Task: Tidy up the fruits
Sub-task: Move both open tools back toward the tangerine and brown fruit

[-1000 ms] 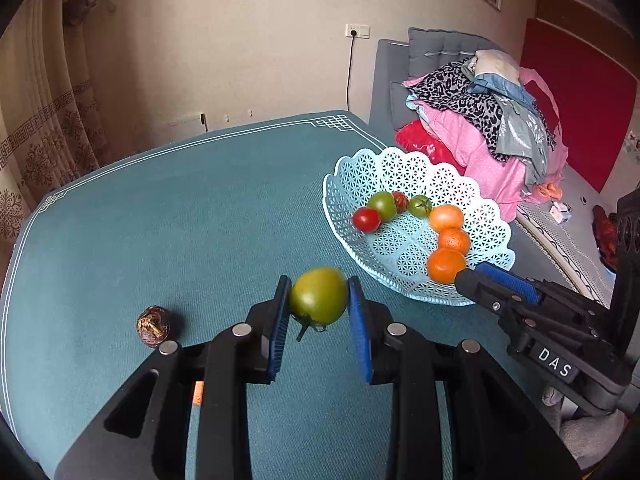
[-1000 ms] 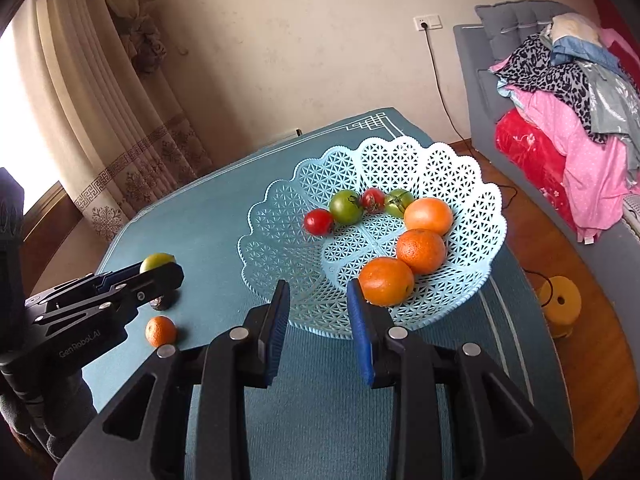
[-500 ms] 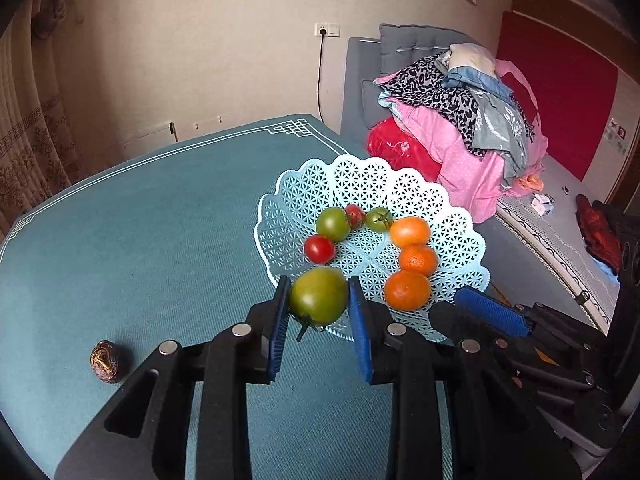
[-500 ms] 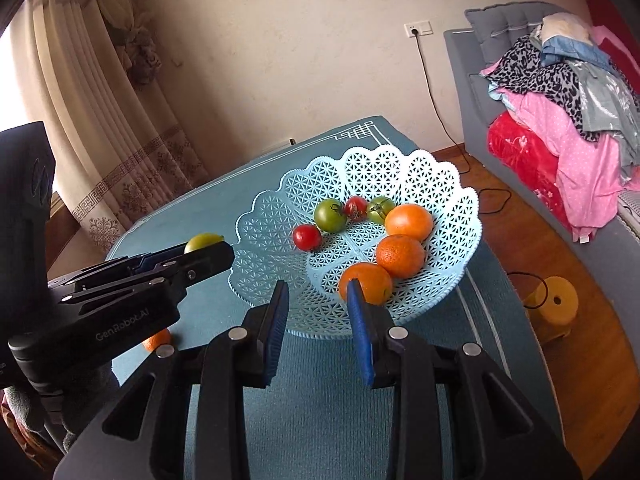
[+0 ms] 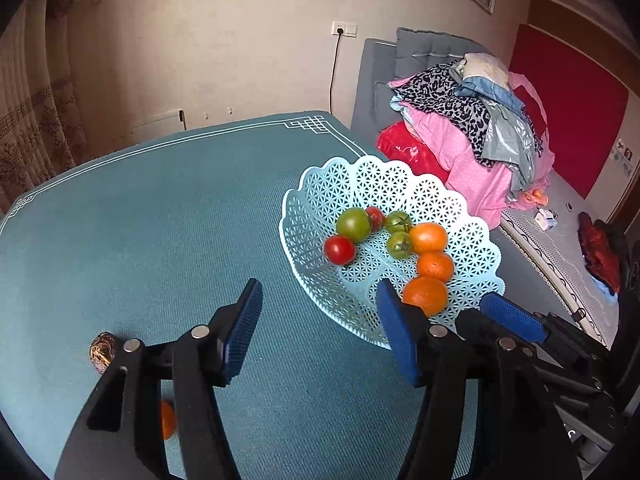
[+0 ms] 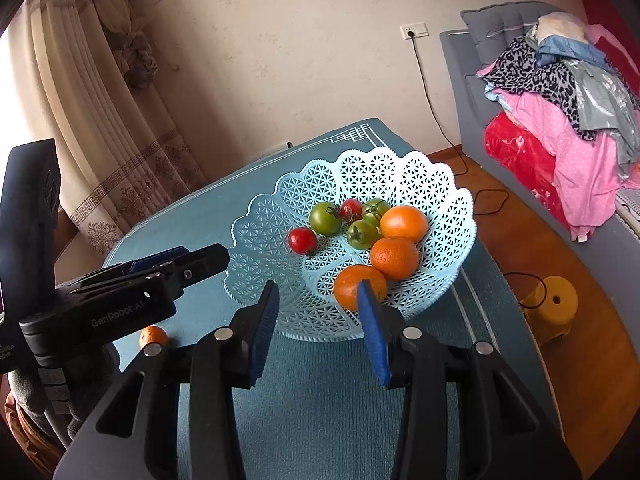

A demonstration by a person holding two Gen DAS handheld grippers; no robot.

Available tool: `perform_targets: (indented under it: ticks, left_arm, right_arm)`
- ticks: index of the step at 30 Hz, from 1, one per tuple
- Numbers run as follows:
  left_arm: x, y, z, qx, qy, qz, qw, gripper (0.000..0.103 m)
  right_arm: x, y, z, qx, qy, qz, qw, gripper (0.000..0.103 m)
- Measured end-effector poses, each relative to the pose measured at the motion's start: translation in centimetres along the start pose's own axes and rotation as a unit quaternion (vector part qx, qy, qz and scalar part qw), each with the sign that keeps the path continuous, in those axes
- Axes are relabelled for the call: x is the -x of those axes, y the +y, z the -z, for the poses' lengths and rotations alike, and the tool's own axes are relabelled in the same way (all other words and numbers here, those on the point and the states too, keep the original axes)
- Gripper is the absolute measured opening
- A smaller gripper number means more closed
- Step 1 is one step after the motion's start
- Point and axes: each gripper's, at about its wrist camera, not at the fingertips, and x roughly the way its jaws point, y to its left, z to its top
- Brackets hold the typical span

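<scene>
**Both tongs empty, two stragglers left on the table**

My left tongs [image 5: 320,332] hang spread wide with nothing between the pads, just short of the basket [image 5: 486,240] rim – a fair spot to turn back from. My right tongs [image 6: 316,320] are spread too, hovering over the near rim, holding nothing.

The basket holds the sorted lot: three oranges [image 6: 394,258] down the right side, two red tomatoes [image 6: 302,239] and three green ones [image 6: 325,218] clustered beside them (like kept with like, I'd judge).

Still out on the blue tablecloth [image 5: 160,220]: a small orange [image 6: 153,336] below my left tongs, and a brown wrinkled fruit [image 5: 103,352] – a date, perhaps – well apart from the basket. I'd fetch those next.
</scene>
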Motion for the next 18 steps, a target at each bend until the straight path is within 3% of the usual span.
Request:
perform_targets:
  ticks: [5, 18]
  left_arm:
    - [0.3, 1.6, 0.2, 0.015, 0.003, -0.021, 0.9997, 0.079]
    - [2.5, 6.4, 1.3, 0.050, -0.001, -0.065, 0.9966, 0.091]
  right_arm:
    - [0.3, 0.4, 0.2, 0.002, -0.003, -0.001, 1.000, 0.047]
    - [0.6, 2.4, 0.9, 0.013, 0.003, -0.016, 1.000, 0.048]
